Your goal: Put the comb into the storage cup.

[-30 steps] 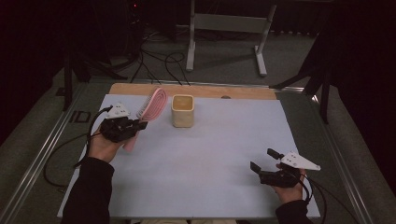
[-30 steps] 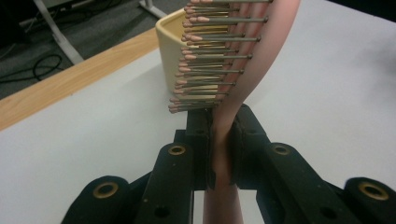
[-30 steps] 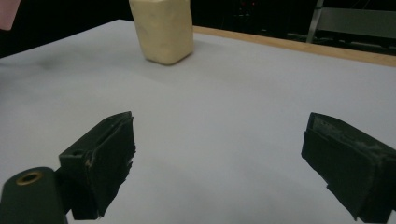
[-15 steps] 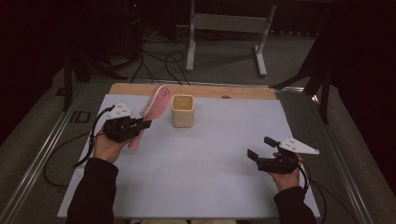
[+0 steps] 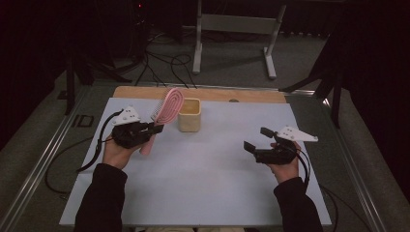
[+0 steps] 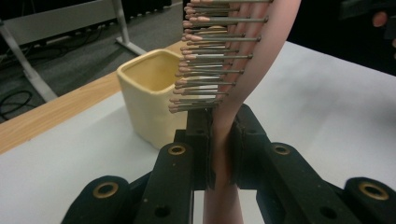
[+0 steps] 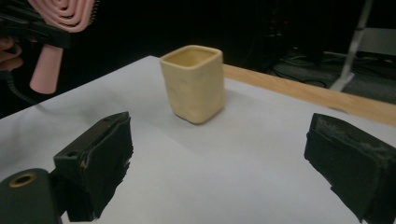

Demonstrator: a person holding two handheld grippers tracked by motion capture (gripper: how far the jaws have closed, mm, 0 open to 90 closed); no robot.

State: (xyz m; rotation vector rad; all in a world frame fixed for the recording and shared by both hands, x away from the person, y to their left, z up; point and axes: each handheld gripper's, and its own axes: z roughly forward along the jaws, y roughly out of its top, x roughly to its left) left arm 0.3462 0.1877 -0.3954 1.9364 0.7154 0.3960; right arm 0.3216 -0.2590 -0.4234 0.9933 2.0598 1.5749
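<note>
A pink hairbrush (image 5: pixel 167 108) is held off the white table by my left gripper (image 5: pixel 155 129), which is shut on its handle. In the left gripper view the black jaws clamp the handle (image 6: pixel 223 154) and the bristles (image 6: pixel 205 60) point left. A pale yellow square cup (image 5: pixel 189 114) stands upright just right of the brush head, also seen at cup (image 6: pixel 149 93) and cup (image 7: pixel 193 83). My right gripper (image 5: pixel 257 139) hovers at the table's right, open and empty, aimed toward the cup. Its two pads (image 7: pixel 100 154) stand wide apart, and the brush (image 7: pixel 63 18) shows at top left.
A white sheet (image 5: pixel 203 179) covers the table, with a wooden strip (image 5: pixel 145 92) along the far edge. Metal rails (image 5: pixel 43 159) run down both sides. Stand legs (image 5: pixel 232 29) and cables lie on the dark floor beyond.
My right gripper has risen and moved forward and left toward the cup. The left gripper has lifted the brush head a little nearer the cup.
</note>
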